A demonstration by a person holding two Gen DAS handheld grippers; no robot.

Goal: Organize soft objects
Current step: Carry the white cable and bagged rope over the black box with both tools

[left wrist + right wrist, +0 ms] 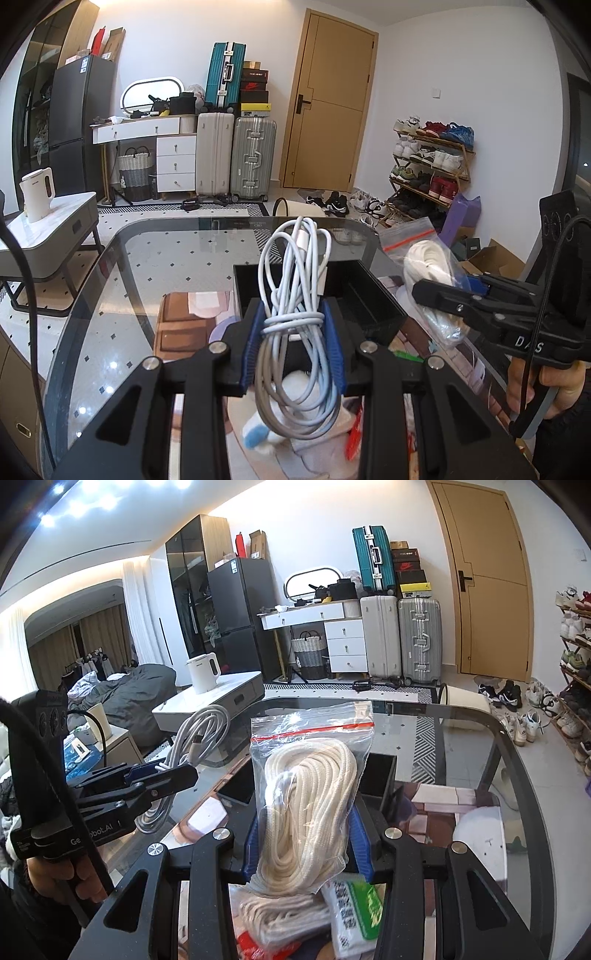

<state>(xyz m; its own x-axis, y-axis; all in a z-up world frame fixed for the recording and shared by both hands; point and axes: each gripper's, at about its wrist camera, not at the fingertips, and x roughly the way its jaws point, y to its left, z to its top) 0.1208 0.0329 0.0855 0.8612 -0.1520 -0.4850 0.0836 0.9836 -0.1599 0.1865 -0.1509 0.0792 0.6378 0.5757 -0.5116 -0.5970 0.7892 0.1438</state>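
The left gripper point(293, 343) is pinching a coiled white cable point(295, 295) between its 2 blue pads point(334, 350), the bundle standing upright with loops rising above the fingers and hanging below them, clear of the glass tabletop point(147, 266). A few turns of the cable are wrapped around the bundle's middle, right at the pads. Beyond it, an open black box point(369, 295) sits on the tabletop, toward the far right corner. The right gripper point(306, 843) is pinching a clear zip bag point(314, 738) with a red seal strip, and inside the bag lies a hank of cream rope point(306, 805); the bag stands upright between the pads, its top edge loose above them. In the left wrist view the same bag and right gripper show at the right side, held by a hand point(546, 384) just past the tabletop's right edge. In the right wrist view the left gripper and its cable show at the left, near the tabletop's left edge. Below the right gripper, at the near edge, lie another bundle of cream rope point(280, 919) and a white packet with a green label point(354, 912). Below the left gripper a white and blue soft item point(258, 432) shows, blurred. Whether these rest on the glass or beneath it I cannot tell.
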